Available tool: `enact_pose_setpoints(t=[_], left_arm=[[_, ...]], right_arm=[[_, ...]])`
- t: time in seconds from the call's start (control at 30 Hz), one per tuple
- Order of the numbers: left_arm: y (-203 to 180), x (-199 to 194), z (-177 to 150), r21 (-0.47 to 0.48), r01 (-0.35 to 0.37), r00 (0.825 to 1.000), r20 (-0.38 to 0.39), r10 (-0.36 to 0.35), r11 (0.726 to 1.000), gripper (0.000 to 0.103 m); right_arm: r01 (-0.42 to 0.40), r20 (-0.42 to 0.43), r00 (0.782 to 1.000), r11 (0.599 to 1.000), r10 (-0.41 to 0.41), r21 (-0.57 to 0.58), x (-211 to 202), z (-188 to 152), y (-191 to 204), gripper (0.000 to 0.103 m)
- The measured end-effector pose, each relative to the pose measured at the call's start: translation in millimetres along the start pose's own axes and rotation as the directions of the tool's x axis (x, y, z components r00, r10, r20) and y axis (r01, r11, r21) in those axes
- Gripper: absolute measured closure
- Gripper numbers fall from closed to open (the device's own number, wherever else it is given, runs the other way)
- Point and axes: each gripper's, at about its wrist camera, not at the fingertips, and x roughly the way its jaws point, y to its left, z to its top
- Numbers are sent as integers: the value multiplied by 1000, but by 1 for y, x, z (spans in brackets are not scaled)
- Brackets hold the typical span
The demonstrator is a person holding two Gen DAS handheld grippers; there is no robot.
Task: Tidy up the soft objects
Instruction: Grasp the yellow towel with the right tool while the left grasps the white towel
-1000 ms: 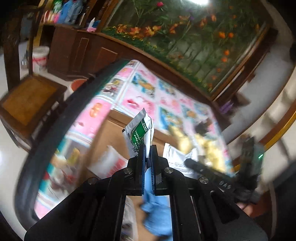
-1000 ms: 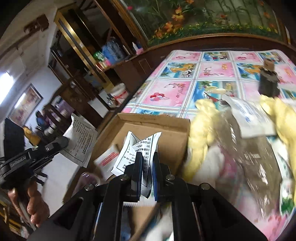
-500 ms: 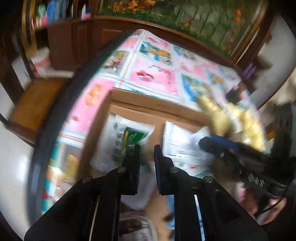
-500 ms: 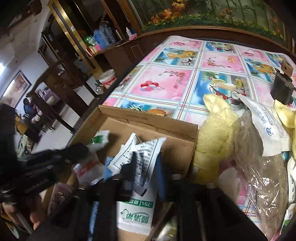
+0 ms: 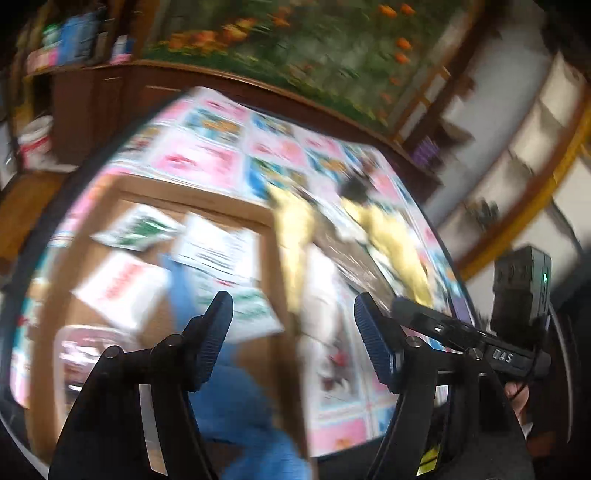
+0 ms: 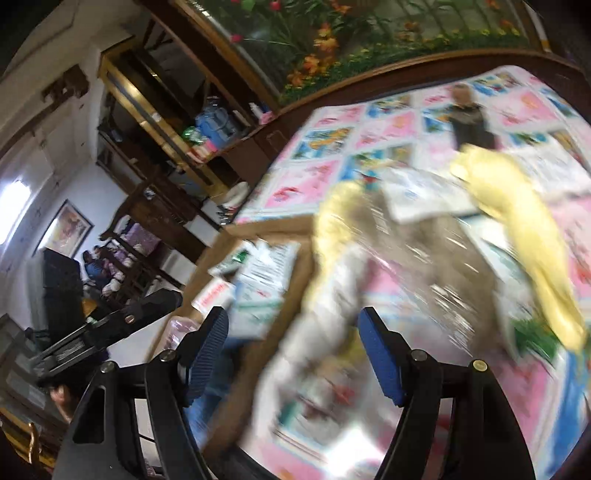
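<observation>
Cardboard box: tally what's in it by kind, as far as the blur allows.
Inside the cardboard box, left wrist view:
Printed packets: 4 (green-print, text-print, red-print, green-and-white)
Blue cloth: 1
Clear pink-tinted bag: 1
Total: 6

- The tablecloth (image 5: pixel 207 155) is a grid of pink and blue picture squares on white.
- The cardboard box (image 5: pixel 192 199) is plain brown.
- The packet (image 5: pixel 138 230) at the box's far corner is white with green print.
- The sachet (image 5: pixel 122 286) nearer the camera is white with red lettering.
- The leaflet (image 5: pixel 218 251) is white with dark lines of text.
- The cloth (image 5: pixel 236 402) in the box is solid blue.
- The plush toy (image 6: pixel 524 229) is pale yellow.
- The plastic bag (image 6: pixel 436 266) is clear with glints.
- The left gripper (image 5: pixel 293 332) and right gripper (image 6: pixel 293 350) are black with ribbed blue pads.
- The mural (image 6: pixel 369 33) shows orange and red flowers among green leaves.
</observation>
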Motion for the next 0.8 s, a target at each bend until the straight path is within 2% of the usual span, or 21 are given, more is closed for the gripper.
enact_pose_setpoints(t=[0.07,0.17,0.3,0.4,0.43,0.47,0.53,0.57,0.63,0.77,0.8], left_arm=[[-25,16,-3,96,-39,998,-46,44,995,34],[-48,36,-3,177,-90,992,-74,104,980,34],[-59,74,3,226,-115,979,-137,148,967,35],[-68,98,1,295,-149,965,-164,204,944,39],[-70,107,0,308,-176,954,-181,239,935,50],[-71,114,-1,320,-203,941,-198,275,925,55],[-74,125,-5,358,-245,923,-200,330,901,58],[-76,126,-7,372,-264,918,-187,350,890,67],[-78,124,-11,383,-265,920,-174,351,885,68],[-70,108,-15,297,-201,949,-177,261,934,69],[-68,100,-16,269,-161,962,-174,212,950,69]], right_arm=[[29,4,1000,1000,-29,5,-8,-8,-9,30],[52,15,998,997,-53,49,-20,-18,-28,30],[79,26,996,993,-82,82,-32,-21,-45,30],[82,49,995,992,-87,97,-43,-19,-55,30],[82,56,995,992,-88,101,-47,-19,-57,30],[82,65,994,991,-89,104,-50,-17,-60,30],[101,82,991,989,-110,109,-57,-8,-65,30],[102,87,990,989,-112,107,-59,-5,-67,30],[117,105,986,988,-127,102,-64,6,-73,30],[127,133,981,983,-144,129,-66,31,-91,30],[137,124,980,979,-156,152,-60,43,-98,30]])
